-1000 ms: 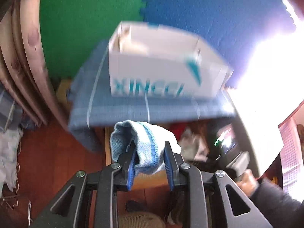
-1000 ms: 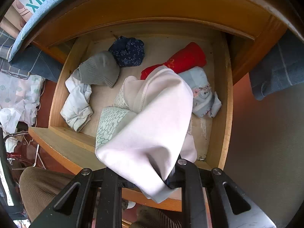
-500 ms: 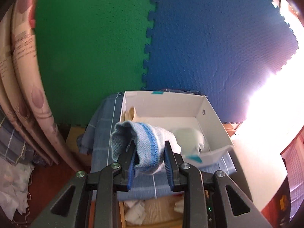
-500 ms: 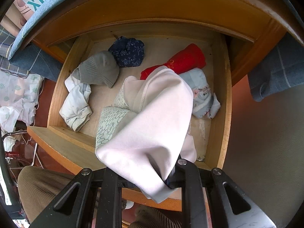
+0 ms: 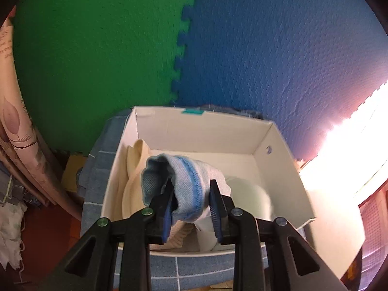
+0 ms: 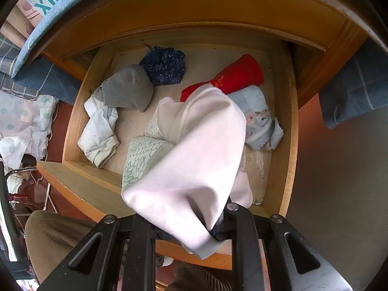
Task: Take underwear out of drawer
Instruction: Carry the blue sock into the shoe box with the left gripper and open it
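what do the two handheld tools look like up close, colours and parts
Both are matte black plastic. The left tool has two flat angular arms with triangular cut-outs, round silver-green screw heads at the pivots, and blue ribbed pads on its fingers. The right tool has the same black arms, cut-outs and screw heads; its pads are mostly hidden. No cables or markings show. Ribbed tan trousers show below it.
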A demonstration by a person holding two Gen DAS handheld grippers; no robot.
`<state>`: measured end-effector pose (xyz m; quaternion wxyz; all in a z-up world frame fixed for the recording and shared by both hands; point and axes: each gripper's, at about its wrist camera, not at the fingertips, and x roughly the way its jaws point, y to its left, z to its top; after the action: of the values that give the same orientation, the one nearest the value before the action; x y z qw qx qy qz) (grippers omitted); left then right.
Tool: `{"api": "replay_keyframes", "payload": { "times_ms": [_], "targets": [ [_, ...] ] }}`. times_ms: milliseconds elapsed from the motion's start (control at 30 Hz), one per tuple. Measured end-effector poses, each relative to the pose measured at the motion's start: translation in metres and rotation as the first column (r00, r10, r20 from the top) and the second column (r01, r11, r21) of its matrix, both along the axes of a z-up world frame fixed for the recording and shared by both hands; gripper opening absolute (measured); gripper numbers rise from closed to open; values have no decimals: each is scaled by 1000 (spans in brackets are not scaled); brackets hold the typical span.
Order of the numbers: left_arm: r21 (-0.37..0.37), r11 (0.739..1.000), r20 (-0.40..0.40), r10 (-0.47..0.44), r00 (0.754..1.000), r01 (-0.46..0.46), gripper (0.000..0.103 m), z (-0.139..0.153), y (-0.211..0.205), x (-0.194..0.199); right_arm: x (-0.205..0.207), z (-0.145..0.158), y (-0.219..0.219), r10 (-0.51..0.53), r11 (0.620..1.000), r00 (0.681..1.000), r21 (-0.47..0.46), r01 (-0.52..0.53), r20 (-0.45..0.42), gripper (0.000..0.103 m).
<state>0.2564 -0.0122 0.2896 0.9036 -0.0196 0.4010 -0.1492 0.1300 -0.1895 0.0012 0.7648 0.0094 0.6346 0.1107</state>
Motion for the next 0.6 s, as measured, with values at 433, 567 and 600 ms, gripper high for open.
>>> {"api": "replay_keyframes", "payload": {
  "times_ms": [433,567,600],
  "targets": [
    [86,996,-90,-18,996,26,29,-47,-26,8,1,-1,0,5,1000,1000,10,-5,-6,18],
    [77,997,-103,-17,995,25,32,-46,-25,6,1,0,0,4,1000,1000,8,-4,-5,18],
    [72,997,-111,-14,994,22,34,-46,-24,5,1,0,0,4,1000,1000,6,-4,-4,18]
  ]
}}
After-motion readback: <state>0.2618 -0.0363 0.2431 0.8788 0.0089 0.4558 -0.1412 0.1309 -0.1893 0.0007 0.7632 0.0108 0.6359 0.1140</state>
